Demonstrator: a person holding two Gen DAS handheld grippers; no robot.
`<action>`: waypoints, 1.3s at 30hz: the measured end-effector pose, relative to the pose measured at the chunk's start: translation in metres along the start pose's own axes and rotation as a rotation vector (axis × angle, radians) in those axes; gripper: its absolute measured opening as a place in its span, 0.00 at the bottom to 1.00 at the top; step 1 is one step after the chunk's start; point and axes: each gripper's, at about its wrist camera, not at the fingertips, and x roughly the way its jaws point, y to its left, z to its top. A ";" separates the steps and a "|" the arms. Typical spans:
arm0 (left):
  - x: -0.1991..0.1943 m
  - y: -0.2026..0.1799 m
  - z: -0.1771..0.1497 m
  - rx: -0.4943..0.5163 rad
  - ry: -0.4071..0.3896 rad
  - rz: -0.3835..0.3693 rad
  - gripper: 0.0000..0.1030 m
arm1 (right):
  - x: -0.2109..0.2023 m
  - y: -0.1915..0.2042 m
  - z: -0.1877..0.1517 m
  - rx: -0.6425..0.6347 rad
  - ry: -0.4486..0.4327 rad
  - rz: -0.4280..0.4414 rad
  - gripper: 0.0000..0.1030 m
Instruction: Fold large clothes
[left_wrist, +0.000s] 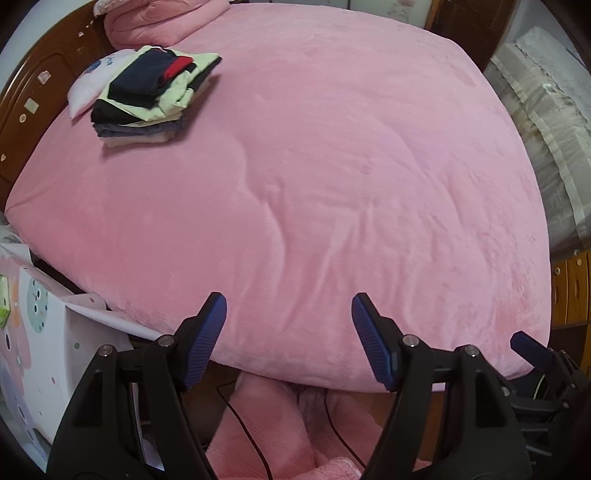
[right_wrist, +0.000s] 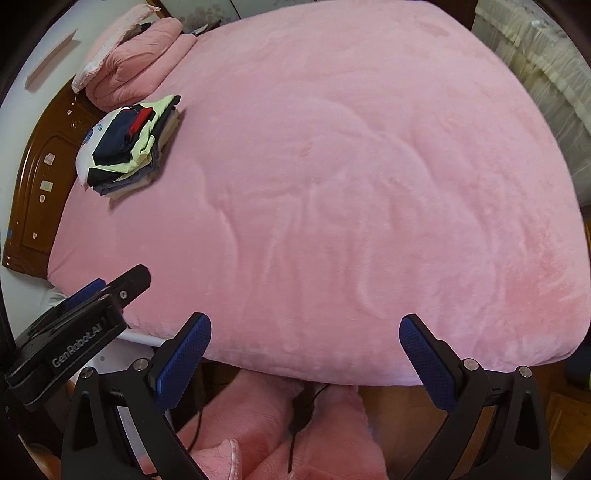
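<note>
Pink plush bedcover (left_wrist: 332, 166) fills the left wrist view, lightly wrinkled near the middle. We see a stack of folded clothes (left_wrist: 147, 99) far left on the cover, dark navy piece with a red strip on top, pale yellow-green and grey layers under it, just beside a white pillow (left_wrist: 88, 85). Folded pink quilt (left_wrist: 155, 22) sits behind the stack, against the wooden headboard (left_wrist: 33, 96). Our left gripper (left_wrist: 289, 341) hangs over the near bed edge, blue-padded fingers (left_wrist: 207, 339) spread wide, nothing between them. Right of it a bit of the right gripper (left_wrist: 532, 350) pokes in. Pink-clad legs and a thin dark cable show below the bed edge. White patterned box (left_wrist: 44, 332) sits low left.

Right wrist view: same pink cover (right_wrist: 351, 184), the folded stack (right_wrist: 129, 144) again far left near the headboard (right_wrist: 40, 177), quilt (right_wrist: 140, 55) behind it. Our right gripper (right_wrist: 304, 360) is over the near edge, fingers (right_wrist: 428, 365) wide apart and empty. The left gripper (right_wrist: 96, 295) shows at lower left from the side, apart from the stack. No large garment lies spread on the cover in either view; the clothes in sight are all in that stack.
</note>
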 end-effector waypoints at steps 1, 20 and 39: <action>-0.001 -0.004 -0.002 0.003 0.000 0.004 0.66 | -0.006 -0.005 -0.009 0.004 0.001 -0.001 1.00; -0.051 -0.031 -0.035 0.004 -0.110 0.091 0.81 | -0.091 -0.039 -0.052 -0.059 -0.125 -0.068 1.00; -0.049 -0.033 -0.038 -0.009 -0.111 0.079 1.00 | -0.135 -0.060 -0.070 -0.071 -0.186 -0.122 1.00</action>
